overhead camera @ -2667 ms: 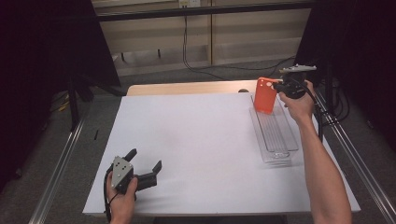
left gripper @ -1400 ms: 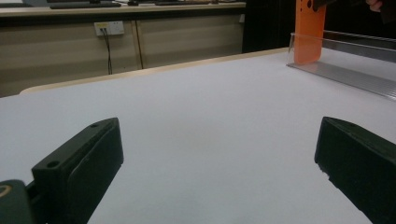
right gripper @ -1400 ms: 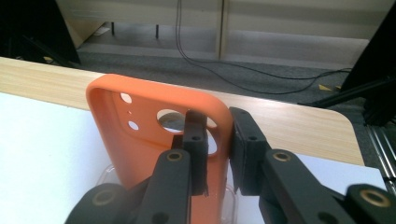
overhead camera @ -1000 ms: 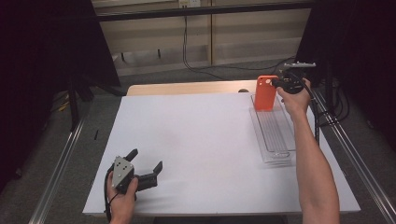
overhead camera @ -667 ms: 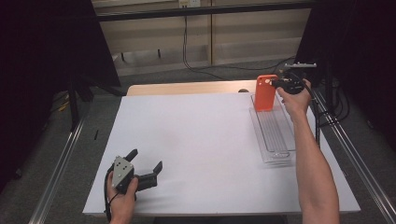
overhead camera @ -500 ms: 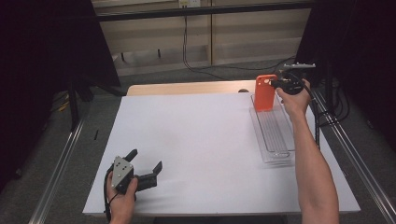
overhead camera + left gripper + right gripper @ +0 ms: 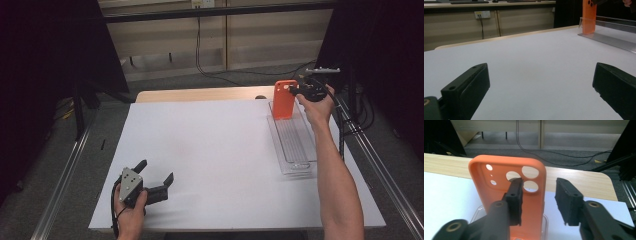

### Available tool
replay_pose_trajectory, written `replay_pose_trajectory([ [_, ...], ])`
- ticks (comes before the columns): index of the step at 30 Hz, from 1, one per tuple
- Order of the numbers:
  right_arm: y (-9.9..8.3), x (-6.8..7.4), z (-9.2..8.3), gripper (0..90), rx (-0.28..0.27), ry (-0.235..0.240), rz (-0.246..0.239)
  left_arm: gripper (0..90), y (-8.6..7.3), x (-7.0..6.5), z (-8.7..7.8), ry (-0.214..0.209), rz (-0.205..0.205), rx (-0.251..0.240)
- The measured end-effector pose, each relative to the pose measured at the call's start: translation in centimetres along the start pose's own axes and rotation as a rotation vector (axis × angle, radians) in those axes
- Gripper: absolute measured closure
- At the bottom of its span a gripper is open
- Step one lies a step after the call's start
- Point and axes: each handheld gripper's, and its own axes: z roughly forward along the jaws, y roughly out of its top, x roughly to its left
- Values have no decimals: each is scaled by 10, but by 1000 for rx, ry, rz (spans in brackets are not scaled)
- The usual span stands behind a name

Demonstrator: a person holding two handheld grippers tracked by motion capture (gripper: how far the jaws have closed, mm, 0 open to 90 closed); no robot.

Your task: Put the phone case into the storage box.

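Phone case stood on end in clear tray; right grip just released

Phone case (image 7: 284, 99), orange, is the landmark for this report. It stands upright at the far end of the clear tray (image 7: 295, 145).

Bench (image 7: 215, 150): white top, bare between the tray and the person's near left corner. A wooden edge shows beyond the case.

Clear tray: long, shallow, transparent, running from the case toward the person along the right side of the bench. The case's lower edge sits inside its far end; whether it leans on the tray's end wall cannot be told.

Left hand-held gripper (image 7: 156, 176): well apart from the case, at the near left of the bench, jaws spread wide with nothing between them.

Right hand-held gripper (image 7: 539, 199): just beside the case, on its right. Its jaws have just been opening. In the right gripper view one jaw lies in front of the case's inner face near the camera cut-outs, the other stands clear of its right edge; the pads no longer press on it.

Step in hand, as judged: release after placing the case in the tray. The next move calls for drawing the right hand-held gripper straight back without brushing the case, which looks easy to tip.
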Motion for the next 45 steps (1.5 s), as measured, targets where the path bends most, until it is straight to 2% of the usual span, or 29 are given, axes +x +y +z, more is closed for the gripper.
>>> replay_pose_trajectory([
  [11, -2, 3, -8, 259, -14, 7, 0, 11, 1, -1, -1, 0, -1, -3],
  [15, -3, 5, -10, 186, -18, 28, -19, 11, 1, 0, 0, 3, -7, -8],
  [20, -7, 6, -14, 85, -47, 66, -11, 11, 1, 0, 0, 2, -14, -15],
  [22, -8, 8, -15, 78, -57, 58, -16, 11, 1, 1, -1, 6, -16, -10],
  [24, -8, 10, -18, 29, -70, 58, -18, 11, 1, 2, -1, 13, -22, -10],
  [27, -7, 12, -19, 56, -81, 31, -4, 11, 2, 2, -2, 20, -30, -13],
  [29, -7, 13, -20, 55, -94, 35, 3, 11, 2, 2, -1, 21, -31, -13],
  [32, -8, 14, -20, 60, -112, 28, -28, 11, 1, 1, 0, 19, -36, -6],
  [34, -9, 13, -20, 50, -122, 39, -22, 11, 1, 1, 1, 22, -37, -6],
  [36, -10, 13, -20, 27, -141, 28, -23, 11, 1, 2, 1, 17, -37, -2],
  [38, -12, 13, -19, 1, -166, 7, -46, 11, 1, 2, 1, 17, -34, -1],
  [43, -18, 15, -17, 9, -154, -5, -66, 11, 0, 1, -2, 18, -33, -5],
  [45, -19, 15, -16, 6, -146, 4, -85, 11, 1, 1, -3, 18, -31, -8],
])
